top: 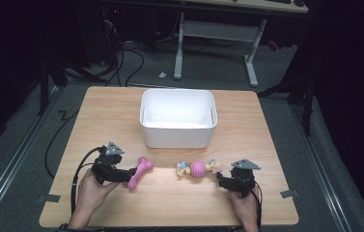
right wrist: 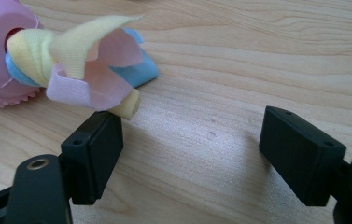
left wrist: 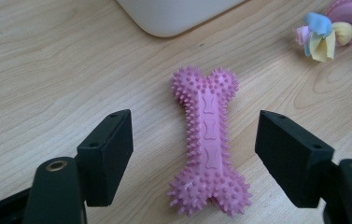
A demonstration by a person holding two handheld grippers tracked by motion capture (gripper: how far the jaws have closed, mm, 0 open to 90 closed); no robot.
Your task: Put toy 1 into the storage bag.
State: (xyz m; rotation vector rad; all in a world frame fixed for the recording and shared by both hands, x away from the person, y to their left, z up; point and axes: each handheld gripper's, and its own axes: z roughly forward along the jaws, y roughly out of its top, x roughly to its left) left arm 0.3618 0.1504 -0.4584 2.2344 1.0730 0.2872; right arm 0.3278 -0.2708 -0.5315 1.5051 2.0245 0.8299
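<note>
My left gripper (left wrist: 194, 154) is spread wide with its jaws on either side of the spiky pink bone toy (left wrist: 207, 142), not touching it, while my right gripper (right wrist: 187, 154) is just as wide and holds nothing, bare wooden table (right wrist: 257, 60) between its jaws. The pink ball toy with cloth strips (top: 198, 168) lies just beyond my right gripper, its strips beside one jaw, and farther back stands the white bin (top: 178, 133)
</note>
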